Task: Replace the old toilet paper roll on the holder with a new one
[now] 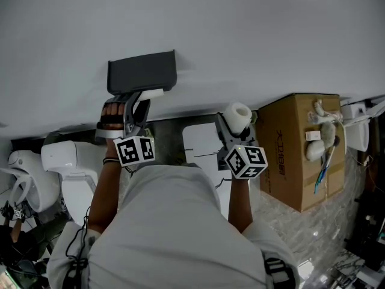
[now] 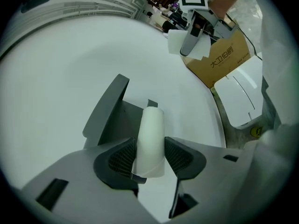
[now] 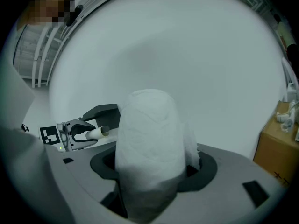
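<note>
The white wall (image 1: 240, 35) fills most of every view and carries the dark grey holder (image 1: 142, 71). Only the head view takes in what stands lower down: a white toilet (image 1: 66, 161) below and to the left of the holder, and a cardboard box (image 1: 298, 149) well off to the holder's right. The right gripper (image 3: 149, 169) hangs to the right of the holder, apart from it, clamped on the new roll (image 3: 148, 139). Its own view shows the fat white paper bulging up between jaws that stand fairly wide on it, where the head view gives only the roll's round end. The left gripper (image 2: 150, 155) is right at the holder, just under its cover. Its own view shows the jaws spread wide around the old roll (image 2: 152, 129), a thin pale tube that fills the gap, the pads close along its sides and the tube keeping its round shape. The right gripper view adds the side look: the tube pokes out of those jaws just in front of the holder
</note>
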`<state>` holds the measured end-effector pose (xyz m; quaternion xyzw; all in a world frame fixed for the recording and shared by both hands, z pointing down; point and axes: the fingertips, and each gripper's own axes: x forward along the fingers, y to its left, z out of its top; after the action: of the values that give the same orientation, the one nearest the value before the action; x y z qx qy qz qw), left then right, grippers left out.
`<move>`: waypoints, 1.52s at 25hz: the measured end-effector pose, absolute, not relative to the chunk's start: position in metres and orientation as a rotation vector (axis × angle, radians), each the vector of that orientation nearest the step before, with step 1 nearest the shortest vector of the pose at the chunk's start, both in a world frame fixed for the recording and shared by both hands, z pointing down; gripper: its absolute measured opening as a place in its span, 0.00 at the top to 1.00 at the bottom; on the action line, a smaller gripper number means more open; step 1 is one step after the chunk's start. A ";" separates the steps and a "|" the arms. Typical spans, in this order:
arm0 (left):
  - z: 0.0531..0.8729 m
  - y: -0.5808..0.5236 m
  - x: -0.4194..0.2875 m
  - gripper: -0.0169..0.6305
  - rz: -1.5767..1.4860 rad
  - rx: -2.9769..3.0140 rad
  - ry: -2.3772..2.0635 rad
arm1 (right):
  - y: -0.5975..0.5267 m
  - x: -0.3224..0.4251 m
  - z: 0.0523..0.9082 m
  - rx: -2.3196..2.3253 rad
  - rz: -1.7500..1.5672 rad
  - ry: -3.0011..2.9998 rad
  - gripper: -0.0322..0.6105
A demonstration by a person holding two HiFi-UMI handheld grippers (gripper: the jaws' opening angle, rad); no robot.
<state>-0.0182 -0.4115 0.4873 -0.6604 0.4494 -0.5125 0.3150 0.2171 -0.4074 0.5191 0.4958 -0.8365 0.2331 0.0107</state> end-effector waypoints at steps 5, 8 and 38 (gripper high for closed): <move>0.488 -0.414 -0.018 0.65 -1.370 -1.706 1.195 | -0.410 0.218 0.524 1.533 0.740 -2.612 0.47; 0.489 -0.413 -0.017 0.65 -1.394 -1.684 1.191 | -0.410 0.220 0.525 1.529 0.747 -2.614 0.47; 0.489 -0.424 0.068 0.67 -1.241 -1.799 1.015 | -0.385 0.275 0.515 1.720 0.735 -2.561 0.47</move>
<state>0.0682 -0.4243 0.4890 -0.6970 0.3934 -0.4810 0.3580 0.2745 -0.3845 0.5153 0.5422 -0.8075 0.2318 -0.0149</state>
